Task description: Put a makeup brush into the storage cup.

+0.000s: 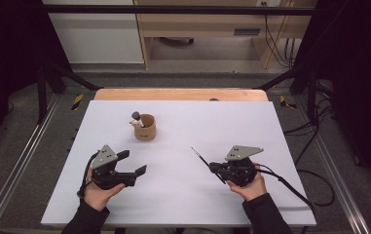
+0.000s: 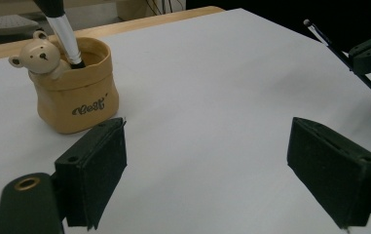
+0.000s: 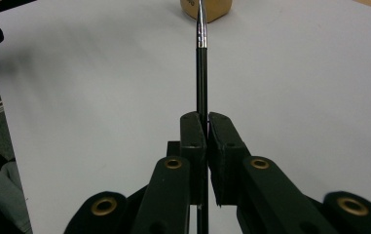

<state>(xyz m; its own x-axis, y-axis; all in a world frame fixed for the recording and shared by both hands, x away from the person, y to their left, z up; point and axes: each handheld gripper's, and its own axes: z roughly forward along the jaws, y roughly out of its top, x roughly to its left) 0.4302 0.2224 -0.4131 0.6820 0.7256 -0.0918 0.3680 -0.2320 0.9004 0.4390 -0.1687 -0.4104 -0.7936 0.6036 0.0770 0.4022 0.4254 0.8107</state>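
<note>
1. Table [image 1: 270,146]: a white sheet is laid over a wooden top, whose bare wooden edge is seen along the far side in the high view.

2. Tan cup [image 1: 145,127]: a soft-sided container with dark script lettering on its front is stood upright on the far left-of-centre part of the sheet, well apart from both grippers. In the left gripper view it is seen at upper left [image 2: 76,92].

3. Bear figure [image 2: 41,57]: a small cream bear head is perched at the cup's rim, on the cup's left side as seen from the left gripper.

4. Brush handle [image 2: 65,36]: a silver and black handle is stood in the cup, leaning just beside the bear.

5. Left gripper [image 1: 135,163]: it is held in the person's left hand [image 1: 98,192] over the near left of the sheet. Its jaws are spread wide apart with nothing between them; bare sheet is seen in the gap in the left gripper view.

6. Right gripper [image 1: 214,168]: it is held in the person's right hand [image 1: 251,187] over the near right of the sheet. Its jaws are clenched on item 7.

7. Thin black rod [image 1: 203,160]: a slender rod with a silver section farther up is pinched between the right gripper's jaws, projecting away from the person and toward the cup. In the right gripper view it [image 3: 201,73] runs straight up from the closed jaws.
</note>
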